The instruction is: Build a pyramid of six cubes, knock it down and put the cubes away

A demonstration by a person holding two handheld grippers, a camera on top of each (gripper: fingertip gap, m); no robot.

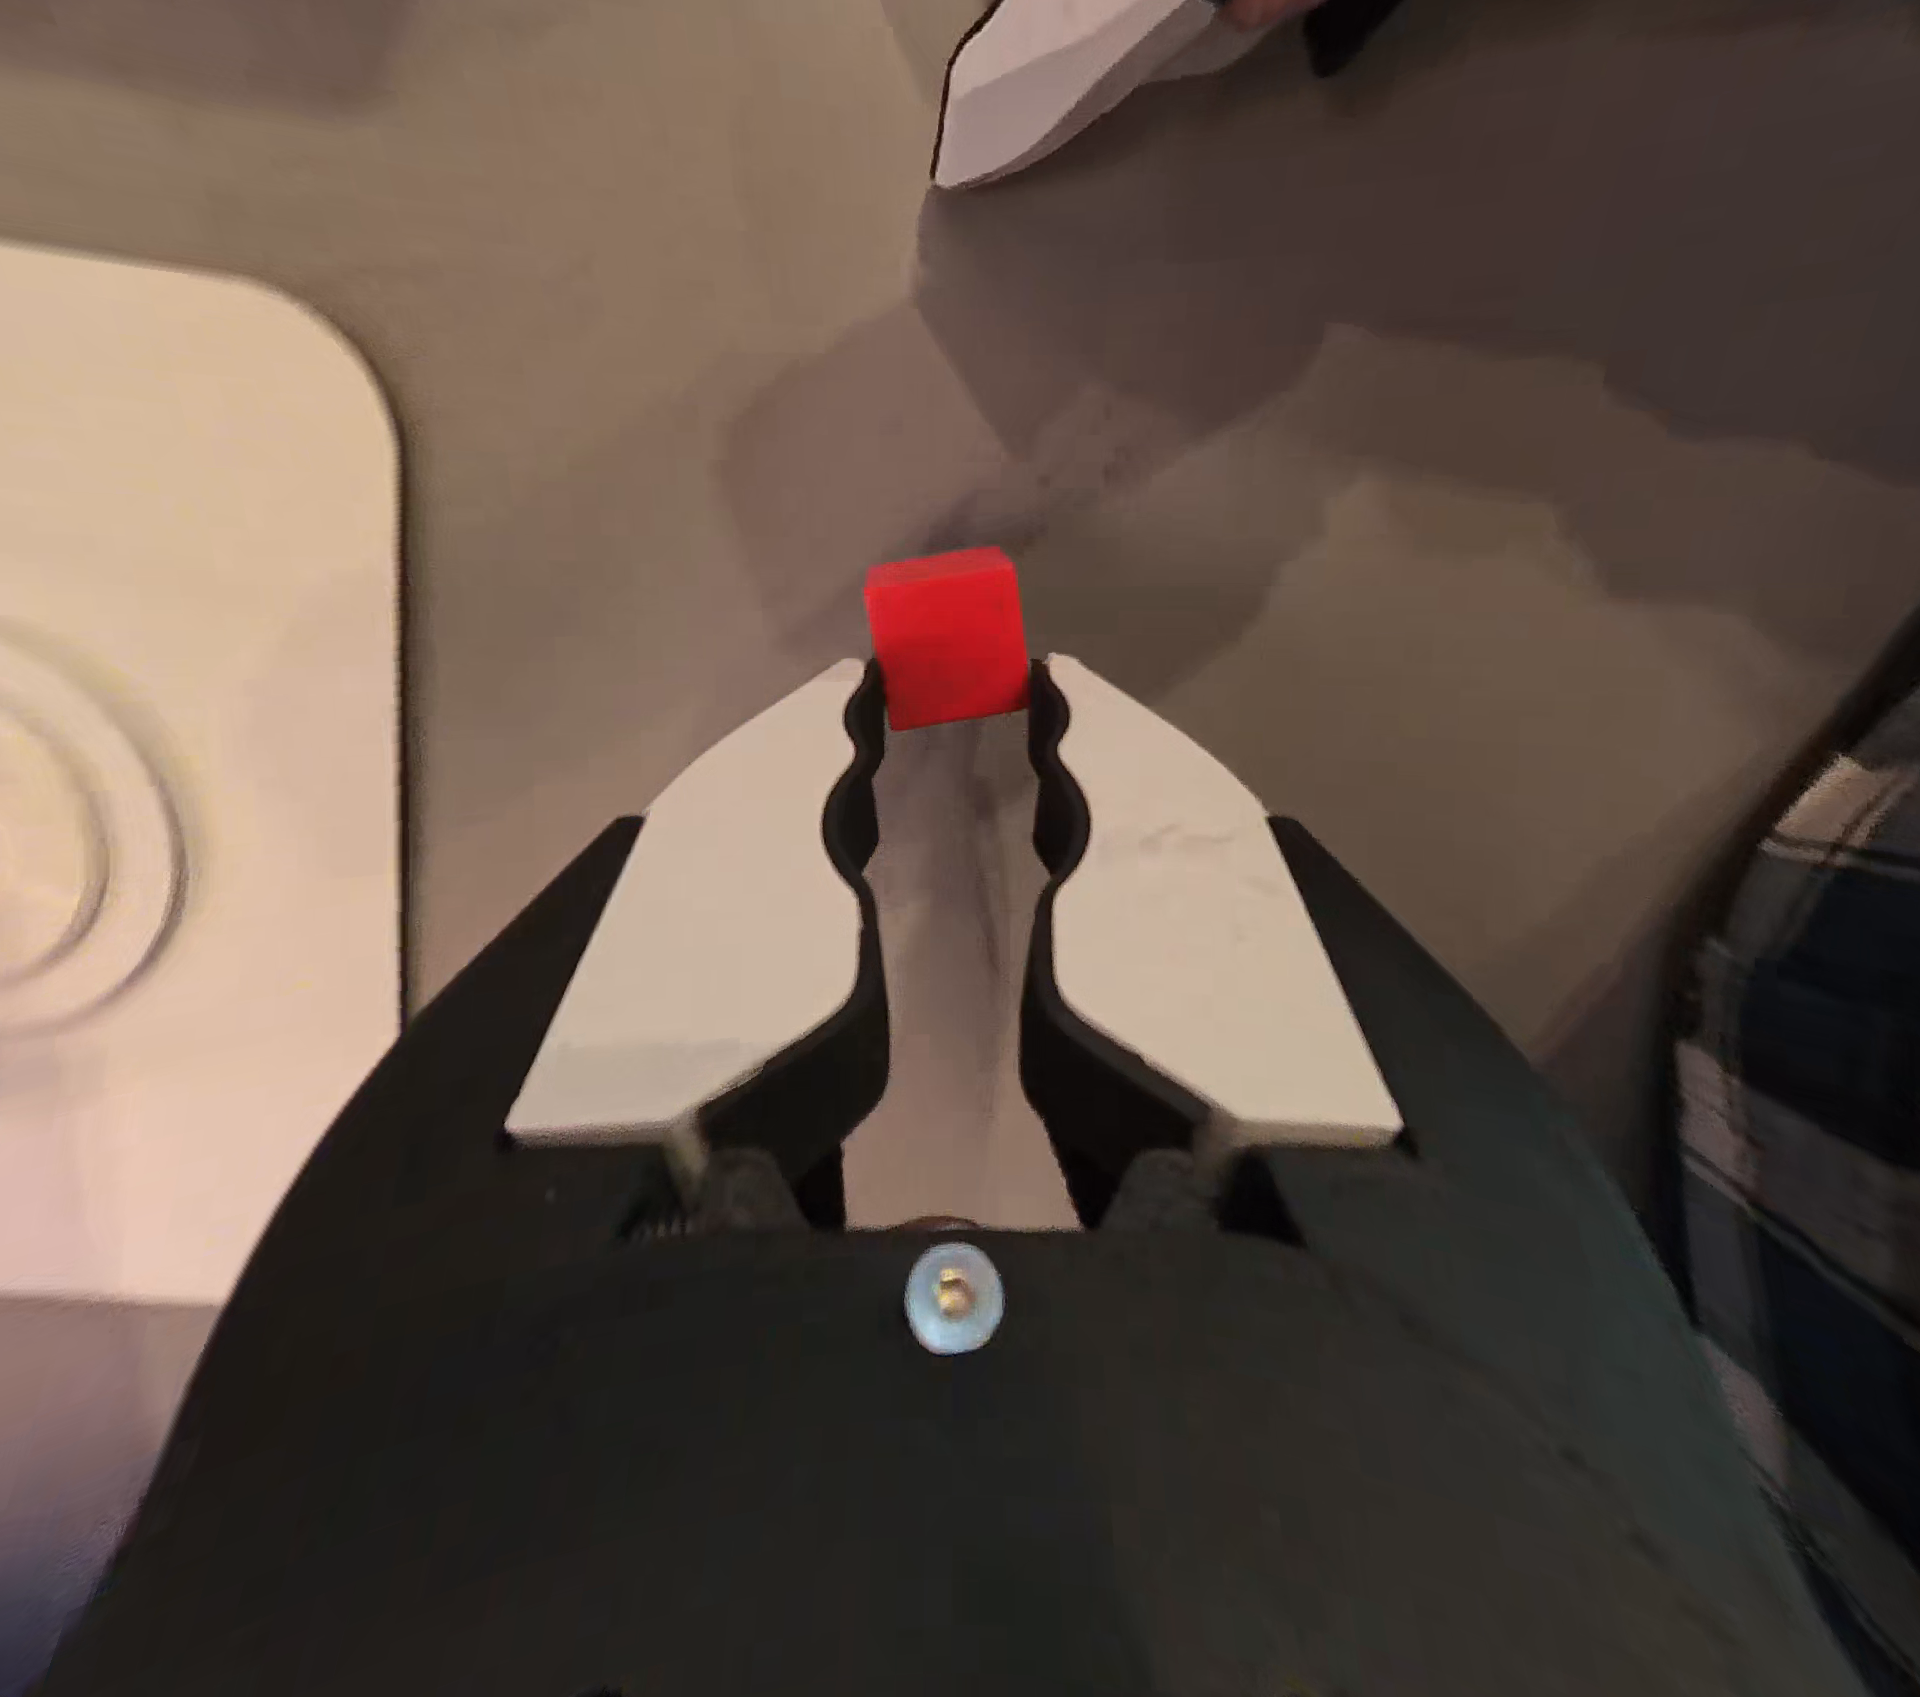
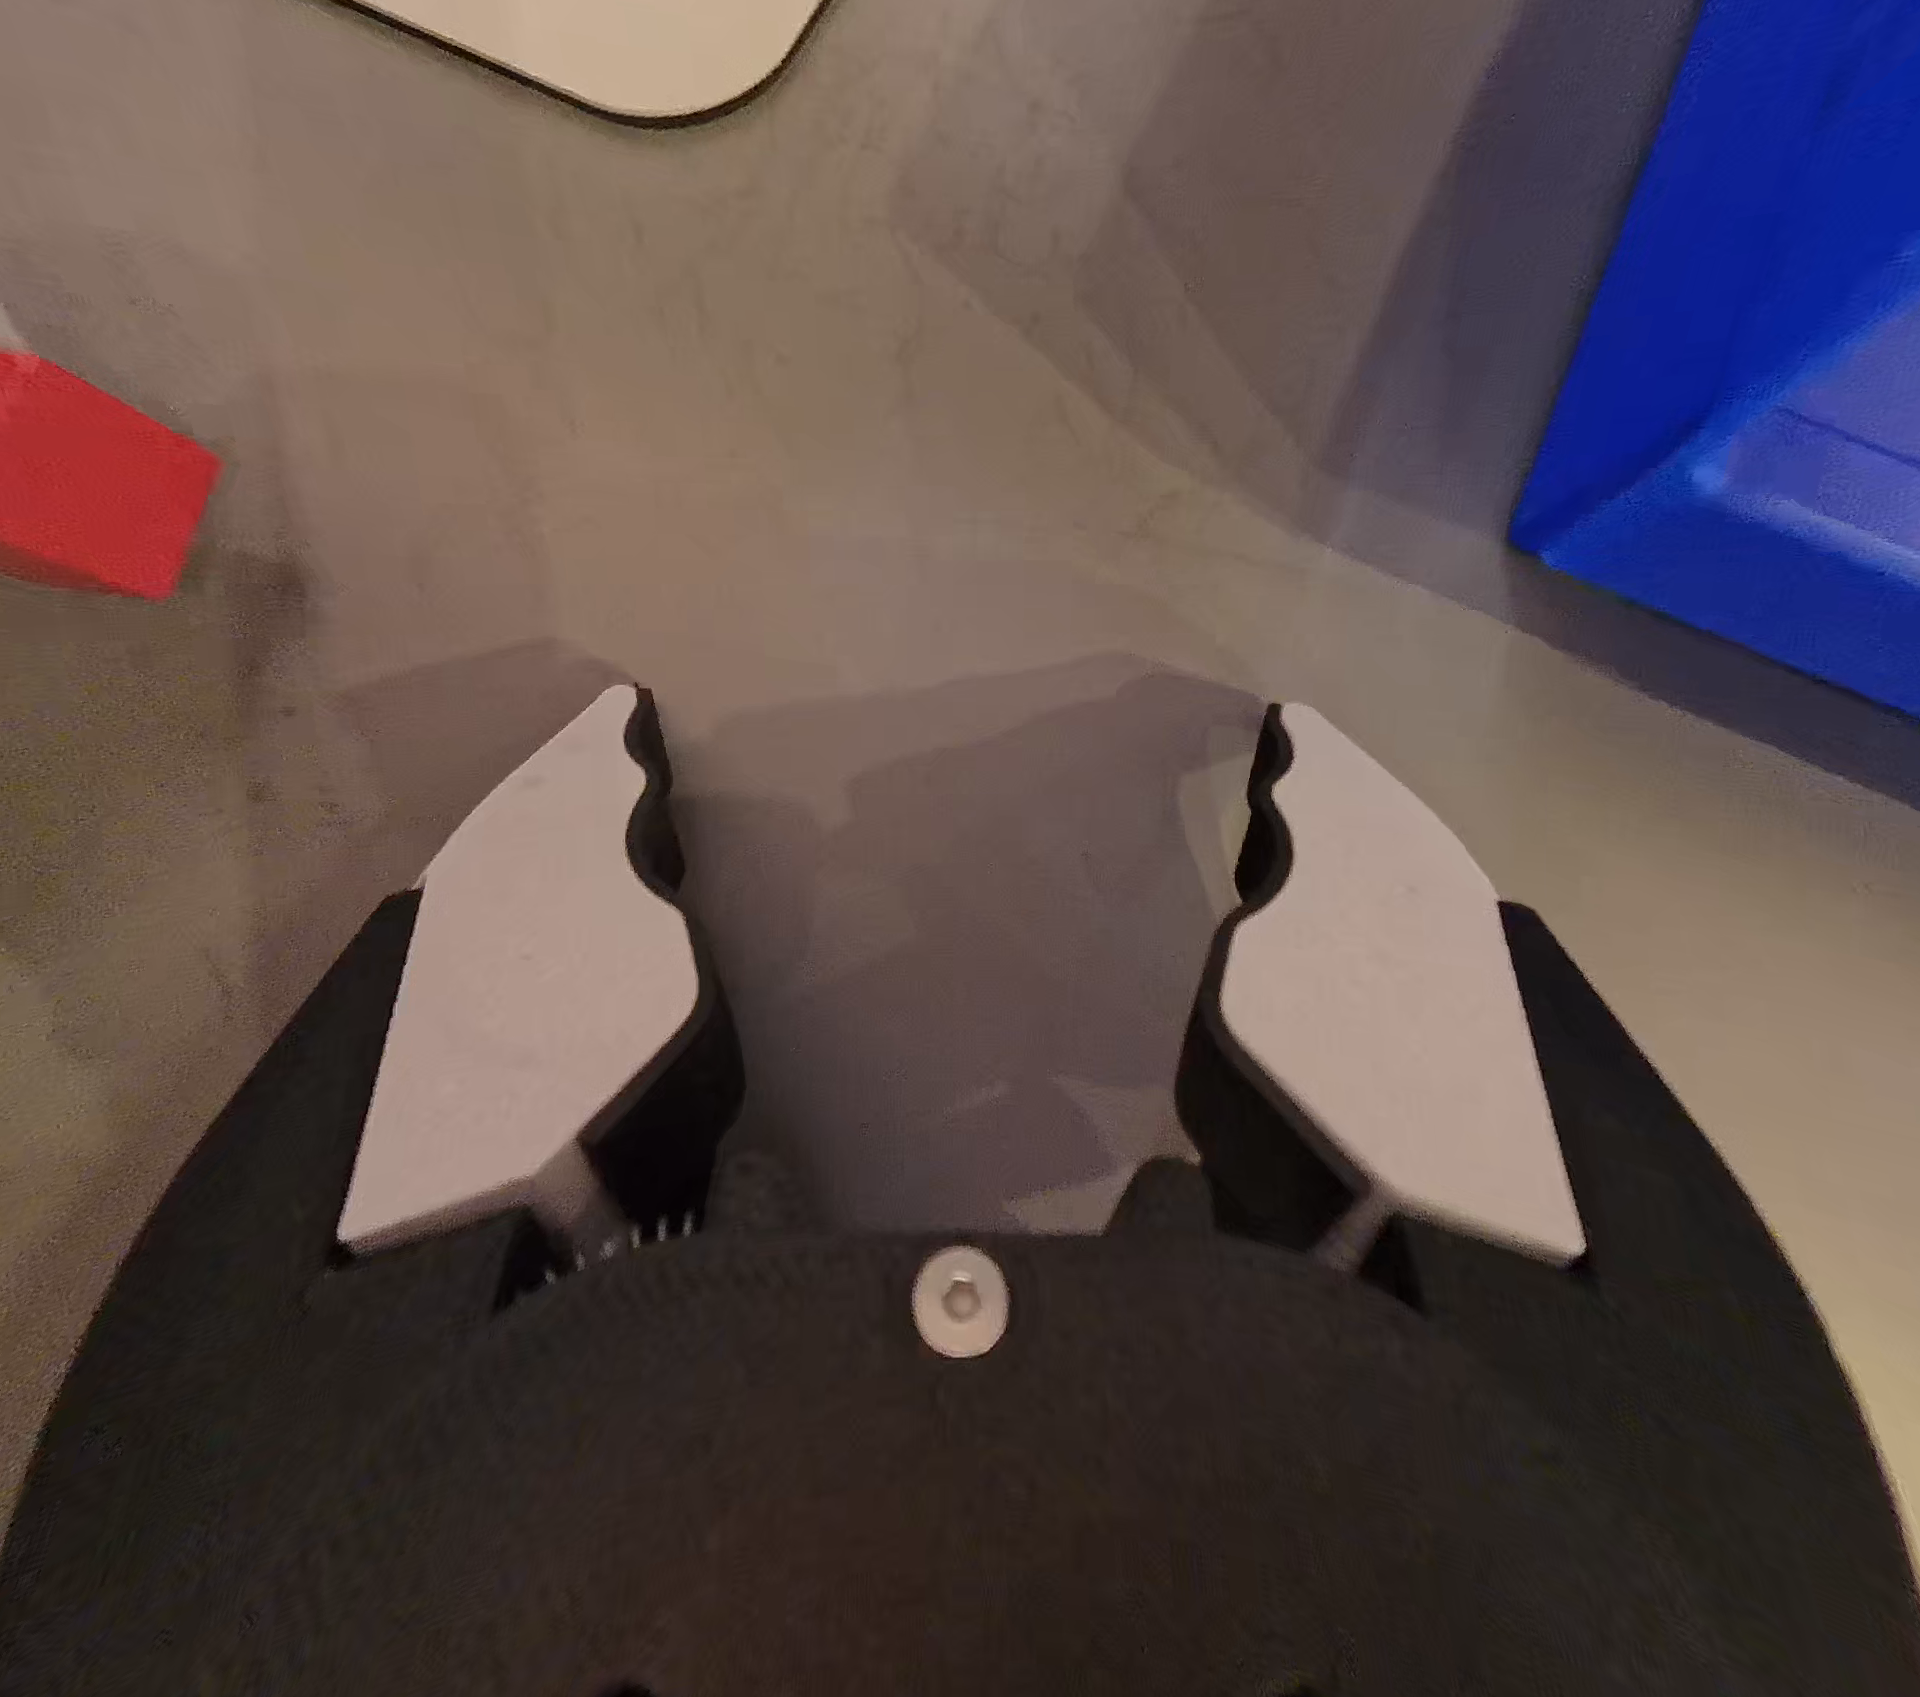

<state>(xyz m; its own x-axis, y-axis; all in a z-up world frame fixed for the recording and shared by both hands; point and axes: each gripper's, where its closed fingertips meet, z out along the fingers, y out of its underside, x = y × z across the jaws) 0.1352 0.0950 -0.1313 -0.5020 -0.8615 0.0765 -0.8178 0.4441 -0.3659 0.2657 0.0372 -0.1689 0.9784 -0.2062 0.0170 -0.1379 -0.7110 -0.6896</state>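
L gripper (image 1: 954, 679): pads pinching a red cube (image 1: 943, 637) at the very tips, one pad pressed on each side face; most of the cube sticks out fwd past the fingers. Cube sits square to my jaws, no long axis to speak of. Grey table (image 1: 623, 193) beneath.

R gripper (image 2: 958, 717): jaws spread wide, nothing between them, only tabletop. Same red cube shows at far L edge of R view (image 2: 88, 484), so it lies well to the L of my R jaws. L hand is the one on it; R is free.

Blue bin (image 2: 1766, 276) to the R fwd of R gripper, near. Judging it as the put-away spot, but can't tell the stage; no other cubes in sight.

Cream mat (image 1: 187, 608) to L of L gripper, rounded corner. Open table between cube and bin. Table edge and plaid cloth (image 1: 1808, 972) on my R side. Tip grip is shallow; risk of the cube twisting out.
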